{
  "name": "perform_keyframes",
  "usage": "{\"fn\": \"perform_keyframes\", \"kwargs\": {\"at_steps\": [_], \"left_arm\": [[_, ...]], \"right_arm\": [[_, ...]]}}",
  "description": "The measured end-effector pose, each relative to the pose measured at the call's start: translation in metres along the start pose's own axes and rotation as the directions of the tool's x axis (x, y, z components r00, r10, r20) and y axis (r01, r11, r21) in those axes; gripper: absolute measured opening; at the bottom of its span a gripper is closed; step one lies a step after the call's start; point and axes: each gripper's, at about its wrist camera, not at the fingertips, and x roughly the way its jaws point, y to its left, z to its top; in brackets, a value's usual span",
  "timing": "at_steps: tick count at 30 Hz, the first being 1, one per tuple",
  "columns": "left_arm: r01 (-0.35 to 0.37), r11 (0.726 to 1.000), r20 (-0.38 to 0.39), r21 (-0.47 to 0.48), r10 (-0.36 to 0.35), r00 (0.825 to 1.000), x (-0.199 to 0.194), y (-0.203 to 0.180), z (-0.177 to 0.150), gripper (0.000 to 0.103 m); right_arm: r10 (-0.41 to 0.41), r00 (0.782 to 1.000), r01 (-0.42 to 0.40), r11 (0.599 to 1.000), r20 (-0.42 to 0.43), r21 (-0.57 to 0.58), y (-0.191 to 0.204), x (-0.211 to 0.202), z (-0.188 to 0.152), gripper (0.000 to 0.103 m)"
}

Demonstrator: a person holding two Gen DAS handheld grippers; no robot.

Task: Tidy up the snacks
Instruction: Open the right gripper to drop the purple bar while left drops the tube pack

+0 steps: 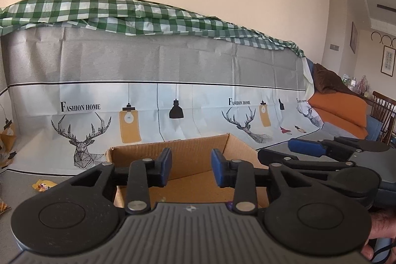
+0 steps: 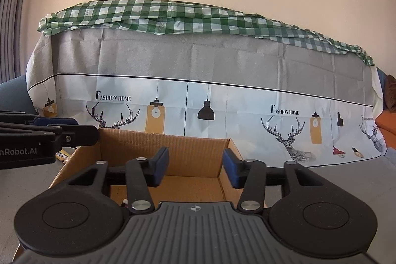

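Note:
An open brown cardboard box (image 1: 193,152) stands on the grey cloth right in front of both grippers. My left gripper (image 1: 191,166) hangs over the box, open, with nothing between its blue pads. My right gripper (image 2: 196,165) is open over the same box (image 2: 193,147), also with nothing in it. Each shows in the other's view: the right gripper (image 1: 292,152) at the right, the left gripper (image 2: 74,126) at the left. A yellow snack wrapper (image 1: 42,185) lies left of the box, and another packet (image 2: 63,155) lies by its left wall. The box's near floor is hidden.
Behind the box rises a bulky shape under a grey deer-print cloth (image 1: 158,61), topped by a green checked cloth (image 1: 111,14). More wrappers (image 1: 7,137) lie at the far left. Orange cushions (image 1: 339,108) and a wooden chair (image 1: 383,108) are at the right. A hand (image 1: 381,227) holds a gripper.

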Motion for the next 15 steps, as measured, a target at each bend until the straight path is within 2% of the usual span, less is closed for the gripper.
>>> {"fn": "perform_keyframes", "kwargs": {"at_steps": [5,15], "left_arm": [[-0.022,1.0,0.004,-0.001,0.022,1.0,-0.006,0.007,0.002,0.041],[-0.109,0.992,-0.012,-0.067,0.108,0.994,-0.017,0.045,0.006,0.041]], "right_arm": [[-0.001,1.0,0.001,1.0,0.009,-0.001,0.005,0.0,0.001,0.062],[0.01,1.0,-0.011,0.999,0.024,0.035,0.029,0.003,0.008,0.06]]}}
